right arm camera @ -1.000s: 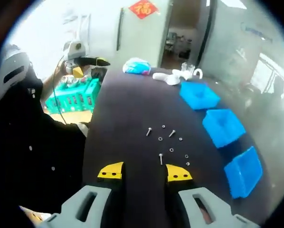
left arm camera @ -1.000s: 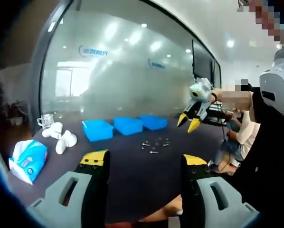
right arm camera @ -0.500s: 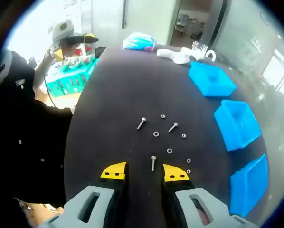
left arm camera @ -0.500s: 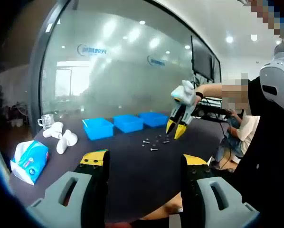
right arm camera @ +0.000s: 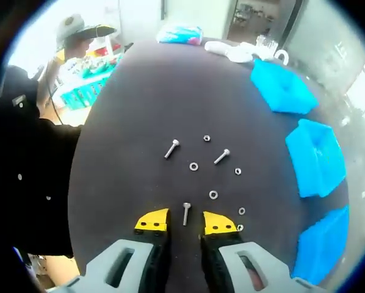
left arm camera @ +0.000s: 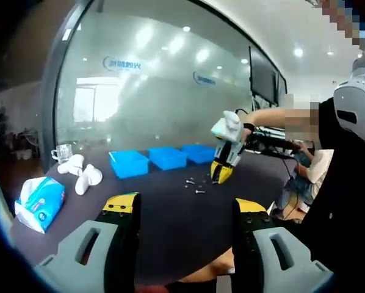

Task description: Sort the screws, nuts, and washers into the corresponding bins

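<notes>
Several small screws, nuts and washers (right arm camera: 194, 166) lie scattered on the dark table (right arm camera: 127, 122). My right gripper (right arm camera: 186, 222) is low over it, open, its yellow tips on either side of one short screw (right arm camera: 186, 212) without touching it. Two more screws (right arm camera: 171, 148) (right arm camera: 221, 156) lie further ahead. Three blue bins (right arm camera: 284, 88) (right arm camera: 317, 159) (right arm camera: 323, 247) line the table's right side. In the left gripper view, my left gripper (left arm camera: 185, 207) is open and holds nothing, well back from the parts (left arm camera: 198, 183). There the right gripper (left arm camera: 222, 171) points down at the parts before the bins (left arm camera: 129, 163).
A blue tissue pack (left arm camera: 39, 204), white objects (left arm camera: 82, 177) and a glass cup (left arm camera: 61, 152) stand at the table's far end. A green crate (right arm camera: 85, 88) sits on the floor beside the table. The person's dark sleeve (right arm camera: 30, 171) runs along the table's left edge.
My right gripper has come down over the parts until its tips flank the nearest screw, and its jaws have narrowed slightly. The left gripper has hardly moved.
</notes>
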The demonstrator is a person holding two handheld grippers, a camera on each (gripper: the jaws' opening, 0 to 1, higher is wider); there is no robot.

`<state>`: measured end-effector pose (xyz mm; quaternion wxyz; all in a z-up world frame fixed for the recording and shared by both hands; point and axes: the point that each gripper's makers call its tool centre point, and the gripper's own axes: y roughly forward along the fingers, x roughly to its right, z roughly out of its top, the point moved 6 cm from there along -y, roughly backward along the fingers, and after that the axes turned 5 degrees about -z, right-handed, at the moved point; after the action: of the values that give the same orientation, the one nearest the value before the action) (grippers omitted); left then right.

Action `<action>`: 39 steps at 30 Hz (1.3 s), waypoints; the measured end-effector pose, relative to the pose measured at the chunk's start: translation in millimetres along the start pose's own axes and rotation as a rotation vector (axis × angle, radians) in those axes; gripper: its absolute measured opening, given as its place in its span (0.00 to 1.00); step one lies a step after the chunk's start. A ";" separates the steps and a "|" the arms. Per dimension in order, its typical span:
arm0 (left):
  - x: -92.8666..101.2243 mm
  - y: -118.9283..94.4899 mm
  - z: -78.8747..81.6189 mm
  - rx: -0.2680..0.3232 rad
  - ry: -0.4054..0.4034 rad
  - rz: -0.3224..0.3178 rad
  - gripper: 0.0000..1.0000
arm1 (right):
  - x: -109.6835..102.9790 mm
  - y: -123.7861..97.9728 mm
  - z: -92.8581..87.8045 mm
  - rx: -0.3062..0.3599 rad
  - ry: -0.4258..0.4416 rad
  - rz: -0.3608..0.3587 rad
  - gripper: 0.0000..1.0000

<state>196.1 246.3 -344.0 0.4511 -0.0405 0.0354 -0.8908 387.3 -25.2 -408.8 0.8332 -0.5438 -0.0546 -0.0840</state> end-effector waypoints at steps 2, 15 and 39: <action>-1.2 -1.4 0.6 0.003 -0.003 0.006 0.56 | 1.0 1.7 0.5 0.002 0.006 0.007 0.11; -2.0 0.7 1.5 0.001 -0.011 0.013 0.56 | 4.6 8.2 -2.1 -0.031 0.020 0.064 0.00; -3.5 3.6 11.8 0.040 -0.012 0.018 0.55 | -3.2 -92.1 -25.8 0.378 0.330 -0.253 0.00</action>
<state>202.3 246.7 -332.9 0.4602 -0.0364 0.0151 -0.8870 365.8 -84.8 -337.1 0.9004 -0.3466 -0.0001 -0.2631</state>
